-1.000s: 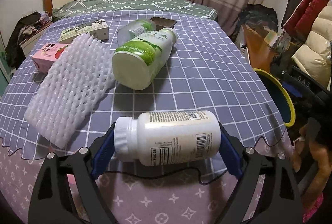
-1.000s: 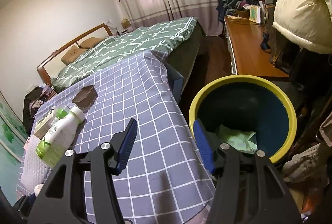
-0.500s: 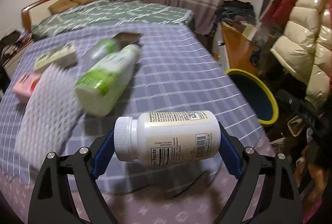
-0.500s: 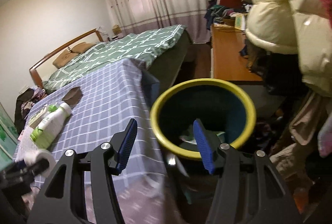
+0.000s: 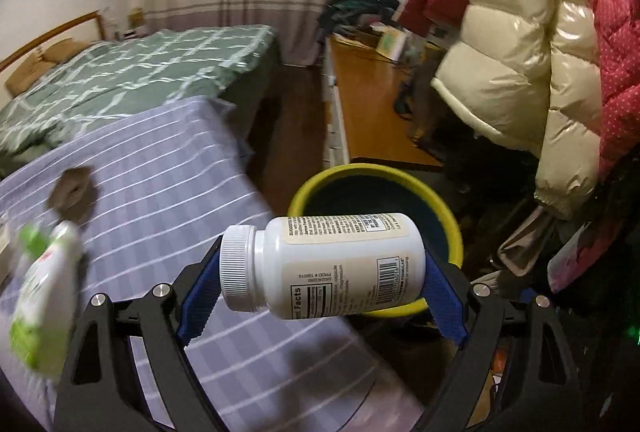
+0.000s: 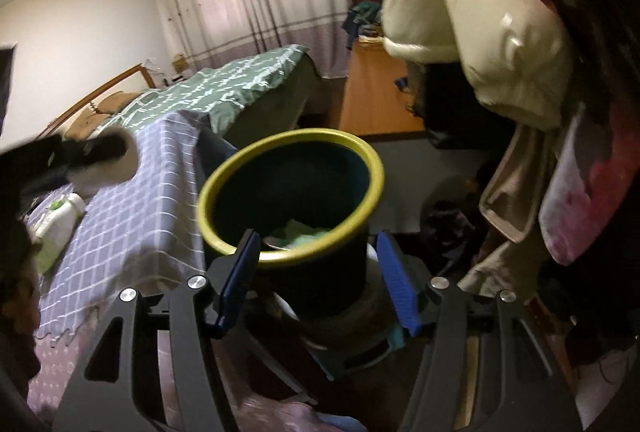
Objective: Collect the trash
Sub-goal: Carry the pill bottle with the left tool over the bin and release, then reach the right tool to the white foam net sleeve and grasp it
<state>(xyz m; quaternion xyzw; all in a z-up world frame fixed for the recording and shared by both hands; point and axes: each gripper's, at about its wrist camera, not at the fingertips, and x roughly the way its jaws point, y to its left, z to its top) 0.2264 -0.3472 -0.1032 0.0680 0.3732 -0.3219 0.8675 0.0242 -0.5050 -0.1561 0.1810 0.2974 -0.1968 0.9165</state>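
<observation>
One left gripper clamping pill bottle crosswise, bin lying just ahead; right gripper gaping, empty.

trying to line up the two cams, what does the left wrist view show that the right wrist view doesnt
Only the left wrist view shows the label and barcode of the white supplement bottle, held sideways in the left hand-held gripper in front of the bin, and a dark blurred object on the checked cover.

Only the right wrist view shows the green trash inside the bin, and the right hand-held gripper, open and empty.

Both show the yellow-rimmed bin, the green-and-white bottle and the green bed.
</observation>
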